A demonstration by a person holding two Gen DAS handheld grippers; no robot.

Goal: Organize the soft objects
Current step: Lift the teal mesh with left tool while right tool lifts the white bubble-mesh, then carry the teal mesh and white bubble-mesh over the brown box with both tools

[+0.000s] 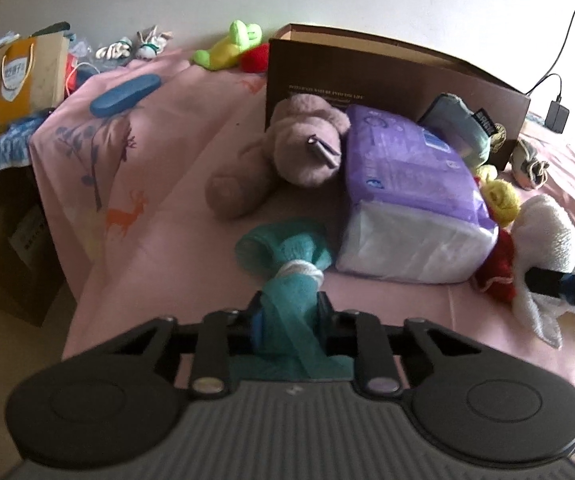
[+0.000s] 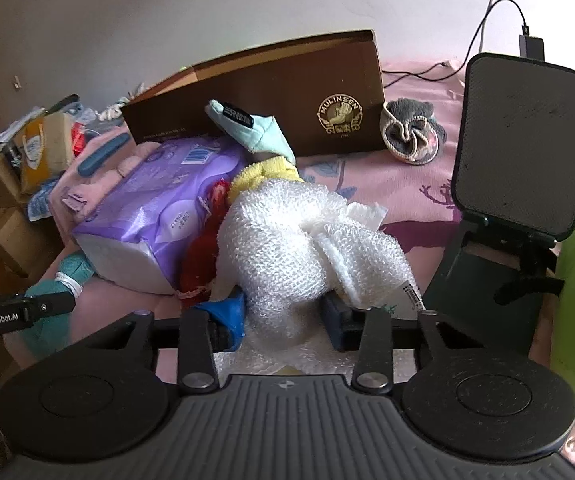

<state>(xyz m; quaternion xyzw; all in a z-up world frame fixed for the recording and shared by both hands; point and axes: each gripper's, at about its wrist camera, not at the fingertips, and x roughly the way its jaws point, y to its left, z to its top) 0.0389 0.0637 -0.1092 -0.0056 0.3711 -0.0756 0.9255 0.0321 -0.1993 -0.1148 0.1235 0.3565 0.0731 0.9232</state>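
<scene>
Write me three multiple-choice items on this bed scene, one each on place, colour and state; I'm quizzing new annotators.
1. Where does the purple tissue pack lie?
A. in front of the brown box
B. on the floor
C. inside the paper bag

2. What colour is the mesh bundle between the left gripper's fingers?
A. orange
B. teal
C. black

3. What is the right gripper doing?
A. hanging wide open
B. gripping the box
C. closed on the white towel

Key: A, the pack sits against the box front; B, it is teal netting; C, the fingers pinch the towel.
</scene>
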